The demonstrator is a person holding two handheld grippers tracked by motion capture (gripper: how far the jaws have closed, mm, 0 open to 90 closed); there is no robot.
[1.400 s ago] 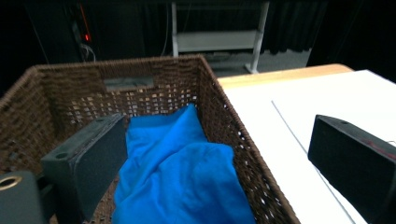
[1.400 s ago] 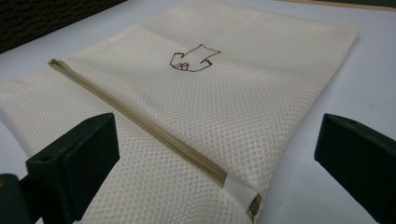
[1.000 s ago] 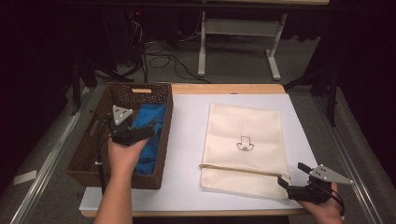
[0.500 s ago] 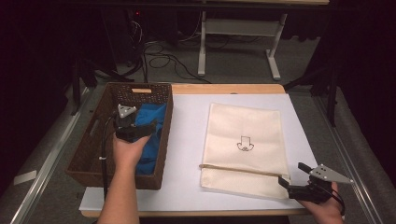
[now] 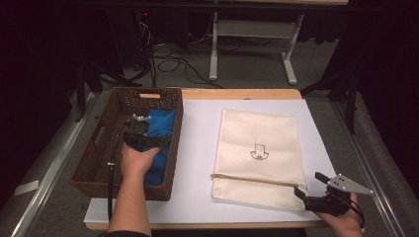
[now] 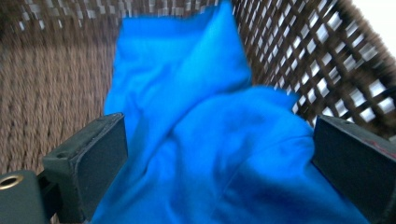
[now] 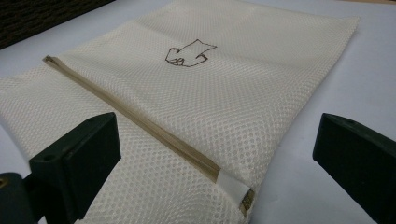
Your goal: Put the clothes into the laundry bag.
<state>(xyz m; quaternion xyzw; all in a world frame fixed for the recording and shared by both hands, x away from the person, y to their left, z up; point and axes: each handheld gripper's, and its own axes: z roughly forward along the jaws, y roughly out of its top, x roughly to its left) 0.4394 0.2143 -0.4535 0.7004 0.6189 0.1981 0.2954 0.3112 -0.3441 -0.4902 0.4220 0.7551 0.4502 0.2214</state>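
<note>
A blue cloth [image 5: 160,133] lies crumpled in the right half of a dark wicker basket [image 5: 99,143] at the table's left. My left gripper [image 5: 142,132] is down inside the basket, right over the cloth. In the left gripper view its jaws stand wide open on either side of the blue cloth [image 6: 210,140], with nothing pinched. A cream mesh bag [image 5: 259,148] with a small printed mark lies flat on the white table cover. My right gripper [image 5: 310,185] hovers at the bag's near right corner, open, facing the zipper [image 7: 140,123] and its end tab [image 7: 236,191].
The basket's woven wall [image 6: 303,46] rises close on the right of the cloth. The white cover [image 5: 197,148] between basket and bag is bare. Table legs and cables stand on the floor beyond the far edge.
My left gripper has tipped forward and dropped lower into the basket, closer to the blue cloth. The right gripper has stayed where it was.
</note>
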